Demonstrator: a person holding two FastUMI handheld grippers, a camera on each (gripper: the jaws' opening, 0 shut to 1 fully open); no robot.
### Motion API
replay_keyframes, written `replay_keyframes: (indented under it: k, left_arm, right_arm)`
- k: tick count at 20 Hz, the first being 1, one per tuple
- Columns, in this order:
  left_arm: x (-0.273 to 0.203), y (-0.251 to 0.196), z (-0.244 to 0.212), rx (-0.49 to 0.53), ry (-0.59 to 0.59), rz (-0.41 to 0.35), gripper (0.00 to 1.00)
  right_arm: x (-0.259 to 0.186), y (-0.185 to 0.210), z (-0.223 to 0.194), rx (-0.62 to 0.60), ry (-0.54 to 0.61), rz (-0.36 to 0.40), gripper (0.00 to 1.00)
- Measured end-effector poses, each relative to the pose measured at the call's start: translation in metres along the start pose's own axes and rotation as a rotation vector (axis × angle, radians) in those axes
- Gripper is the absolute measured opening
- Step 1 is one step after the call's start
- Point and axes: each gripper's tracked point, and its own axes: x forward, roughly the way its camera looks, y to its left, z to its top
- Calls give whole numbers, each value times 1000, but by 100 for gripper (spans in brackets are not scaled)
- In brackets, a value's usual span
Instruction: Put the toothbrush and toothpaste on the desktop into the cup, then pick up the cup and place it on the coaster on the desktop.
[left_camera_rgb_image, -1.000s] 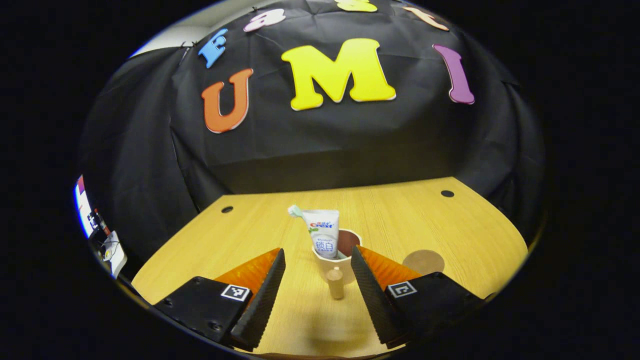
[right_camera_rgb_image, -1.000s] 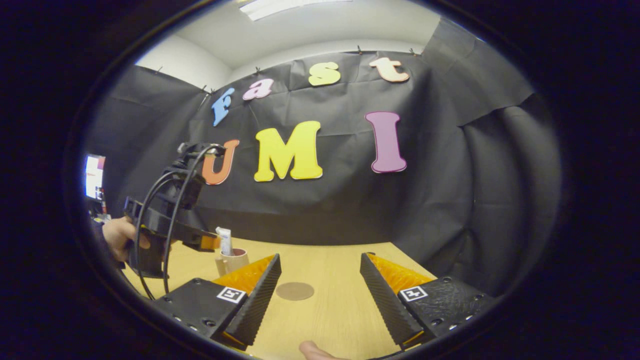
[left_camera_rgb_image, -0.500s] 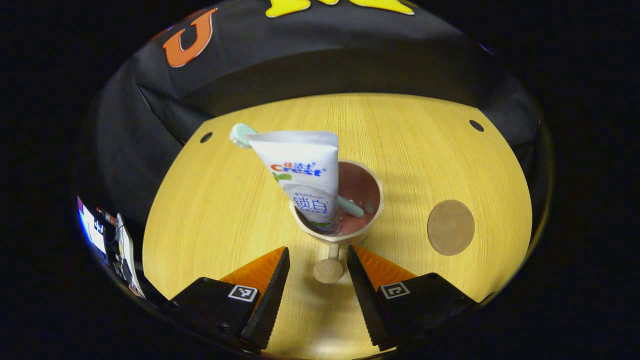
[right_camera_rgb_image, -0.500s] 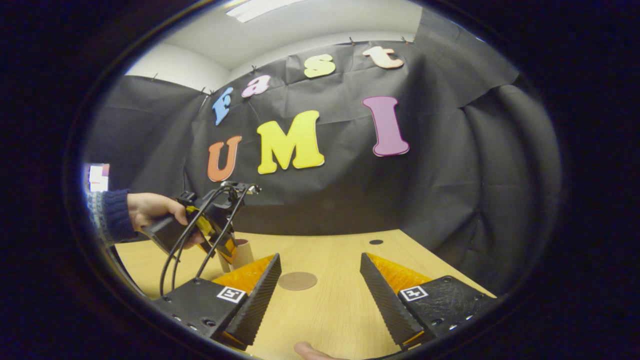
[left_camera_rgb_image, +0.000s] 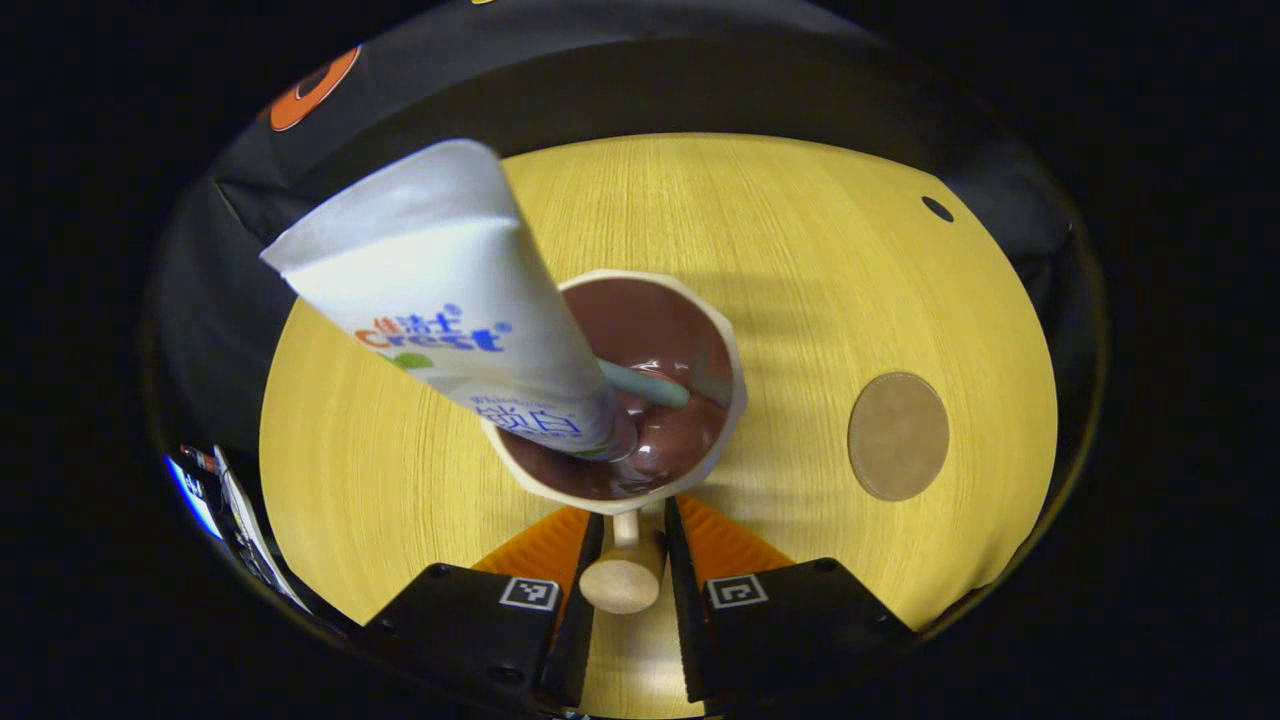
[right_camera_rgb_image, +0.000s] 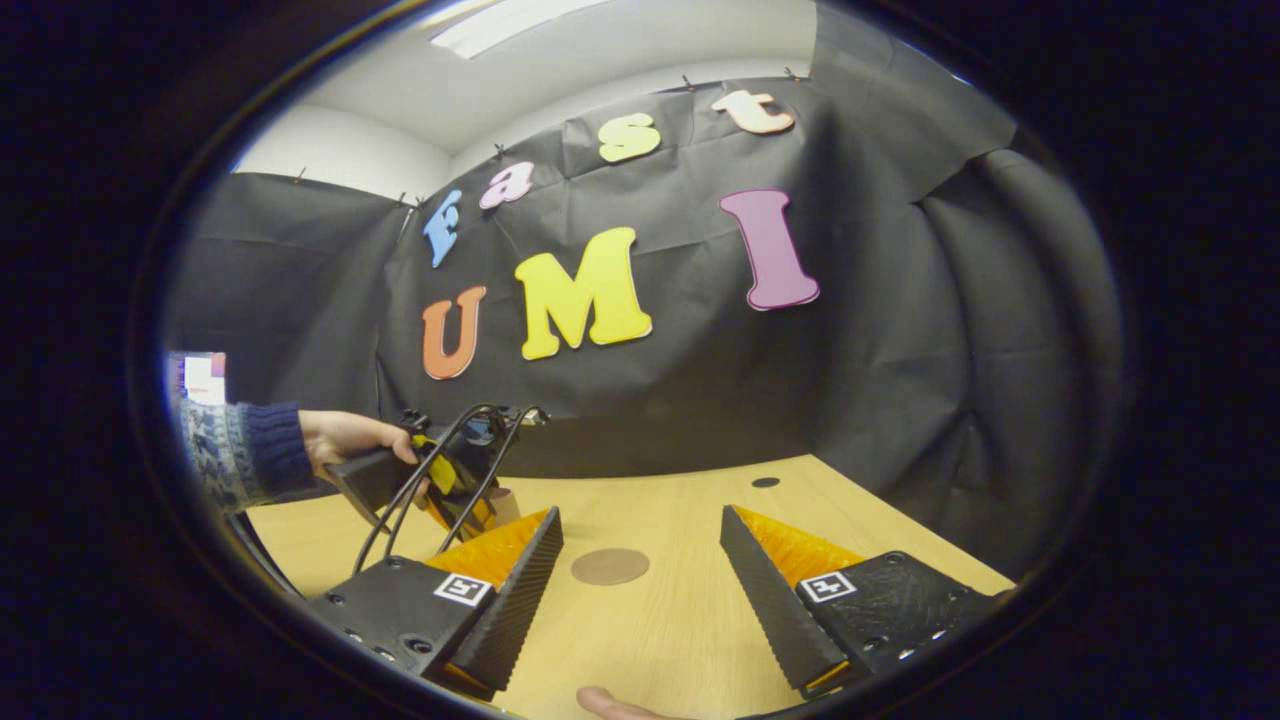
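Note:
A cream cup (left_camera_rgb_image: 716, 330) with a brown inside stands on the wooden desktop (left_camera_rgb_image: 850, 260). A white toothpaste tube (left_camera_rgb_image: 440, 290) leans out of it to the upper left, and a teal toothbrush handle (left_camera_rgb_image: 645, 383) lies inside. My left gripper (left_camera_rgb_image: 630, 525) is shut on the cup's wooden handle (left_camera_rgb_image: 620, 585). The round brown coaster (left_camera_rgb_image: 898, 436) lies to the right of the cup. In the right gripper view my right gripper (right_camera_rgb_image: 640, 600) is open over the desktop, with the coaster (right_camera_rgb_image: 610, 566) just ahead. A hand (right_camera_rgb_image: 345, 440) holds the left gripper (right_camera_rgb_image: 455, 485) at the cup (right_camera_rgb_image: 503, 503).
Black cloth walls close the desktop at the back and on both sides. A dark hole (left_camera_rgb_image: 937, 208) is in the far right of the desktop. A fingertip (right_camera_rgb_image: 600, 700) shows at the bottom of the right gripper view.
My left gripper tilted down, moved in on the cup and shut its fingers on the handle. The right gripper stayed open and hardly moved.

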Motion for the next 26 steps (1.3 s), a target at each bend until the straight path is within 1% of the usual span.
replay_keyframes:
  k: [1, 2, 5, 6, 7, 8, 10, 11, 12, 14, 17, 19, 22, 23, 24, 25, 26]
  left_arm:
    - [-2, -1, 1, -1, 4, -5, 44]
    - [-3, -4, 2, -3, 5, -12, 37]
    - [-11, -11, 2, -17, 7, -38, 34]
    - [-14, -13, 3, -19, 6, -44, 30]
    - [-17, -15, 4, -30, 1, -41, 30]
    - [-22, -18, 5, -41, -5, -40, 28]
    - [-32, -25, 10, -69, -25, -33, 27]
    - [-38, -30, 11, -85, -32, -37, 31]
    - [-44, -36, 14, -102, -41, -50, 27]
    - [-59, -46, 23, -129, -63, -70, 27]
    - [-88, -58, 44, -134, -133, -64, 26]
    - [-113, -75, 60, -132, -169, -82, 26]
    - [-154, -107, 90, -103, -207, -82, 26]
    - [-151, -110, 41, -91, -214, -86, 26]
    - [-175, -135, 67, -80, -216, -94, 26]
    - [-184, -155, 78, -58, -217, -108, 26]
    - [-198, -181, 76, -38, -218, -125, 26]
  right_arm:
    - [1, 2, -2, -6, 5, 3, 96]
    - [1, 4, -5, -13, 10, 6, 96]
    - [2, 7, -9, -41, 9, 7, 96]
    - [2, 9, -9, -45, 7, 10, 96]
    - [2, 9, -9, -44, 6, 11, 96]
    - [2, 9, -9, -39, 7, 11, 92]
    - [2, 11, -10, -22, 11, 18, 95]
    - [2, 10, -9, -16, 10, 20, 95]
    - [2, 8, -9, -13, 8, 17, 95]
    - [3, 4, -9, -7, 4, 11, 96]
    - [4, 0, -12, 17, 13, 5, 96]
    - [5, -3, -14, 27, 20, 3, 96]
    - [6, -6, -13, 30, 19, -6, 96]
    - [5, -6, -14, 31, 21, -5, 92]
    - [5, -6, -15, 32, 24, -3, 92]
    - [5, -9, -14, 34, 24, -7, 96]
    - [5, -12, -12, 33, 23, -13, 96]
